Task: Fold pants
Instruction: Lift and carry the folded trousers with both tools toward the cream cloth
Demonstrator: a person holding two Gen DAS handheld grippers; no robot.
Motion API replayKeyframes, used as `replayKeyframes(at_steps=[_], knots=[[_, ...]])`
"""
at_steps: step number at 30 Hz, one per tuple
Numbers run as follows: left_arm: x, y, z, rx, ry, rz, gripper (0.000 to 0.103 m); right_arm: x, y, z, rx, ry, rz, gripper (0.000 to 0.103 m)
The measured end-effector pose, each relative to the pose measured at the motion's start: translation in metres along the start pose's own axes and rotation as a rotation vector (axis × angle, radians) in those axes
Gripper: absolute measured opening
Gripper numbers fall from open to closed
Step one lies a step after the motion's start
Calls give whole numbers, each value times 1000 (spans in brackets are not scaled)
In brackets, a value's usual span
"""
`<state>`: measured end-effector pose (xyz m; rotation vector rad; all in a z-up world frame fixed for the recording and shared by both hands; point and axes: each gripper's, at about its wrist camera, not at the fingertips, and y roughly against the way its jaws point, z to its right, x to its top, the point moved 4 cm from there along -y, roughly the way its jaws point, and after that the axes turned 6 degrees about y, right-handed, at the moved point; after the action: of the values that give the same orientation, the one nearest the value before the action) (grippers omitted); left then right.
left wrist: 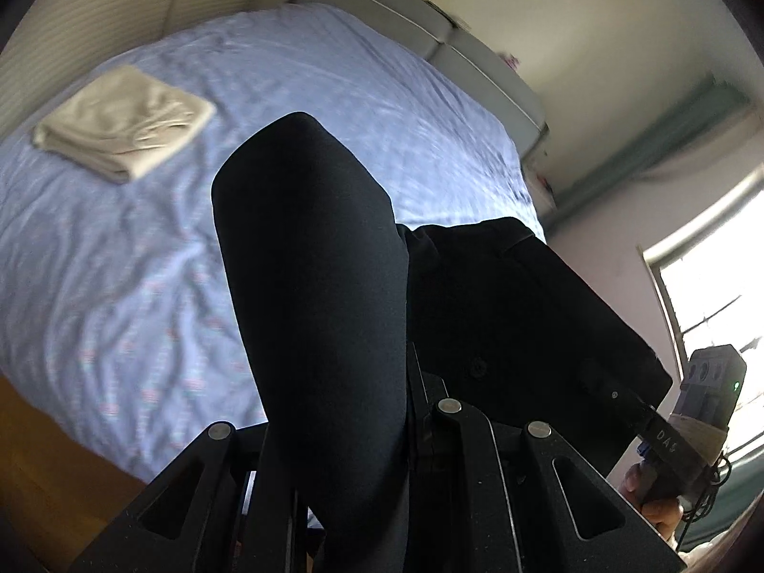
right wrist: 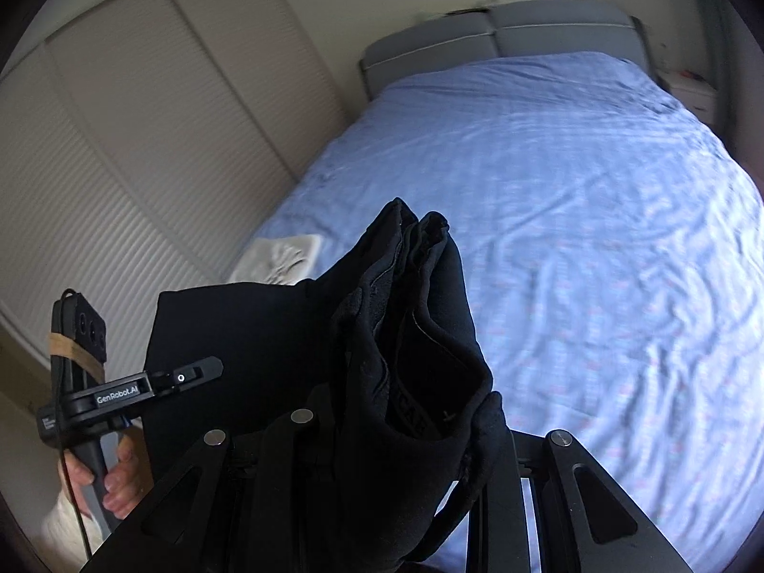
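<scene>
Black pants [left wrist: 324, 286] hang limp above the bed [left wrist: 119, 248], left tongs [left wrist: 353, 434] and right tongs [right wrist: 406, 434] each clenched on them; soft, drapey cloth, so I'd grip the thick waistband.

Most of the bed [right wrist: 597, 238] is wide open for me, the blue sheet bare from about 12 through 4 o'clock in the right wrist view. Only thing parked on it is a folded white cloth [left wrist: 124, 124] up at 10 o'clock from my left tool [left wrist: 363, 477]. The black pants [left wrist: 315, 286] hang right in front of both cameras and block the middle. Headboard [right wrist: 501, 33] closes off the far end, closet doors [right wrist: 119, 167] wall the left side.
</scene>
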<state>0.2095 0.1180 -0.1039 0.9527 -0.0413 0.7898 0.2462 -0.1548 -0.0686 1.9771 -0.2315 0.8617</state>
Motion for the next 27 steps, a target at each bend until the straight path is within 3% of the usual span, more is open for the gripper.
replayKeyframes(at_steps=[5,8,12,19,23,27], knots=[[40,38,-71,-17,39,-29,16,4,-49,-86,-1,-1,-12,27],[64,65,-102,22,6,-15,16,6,-73,-134,21,19,-19,27],[82,95,-139,27,34,13,16,14,-89,-179,60,71,-27,27],[105,129,-183,22,112,79,16,31,-112,-221,127,115,-4,27],[119,143,-204,32,104,106,16,43,-132,-237,151,141,-8,27],[142,141,-228,6,123,75,16,50,-144,-256,134,146,-12,27]])
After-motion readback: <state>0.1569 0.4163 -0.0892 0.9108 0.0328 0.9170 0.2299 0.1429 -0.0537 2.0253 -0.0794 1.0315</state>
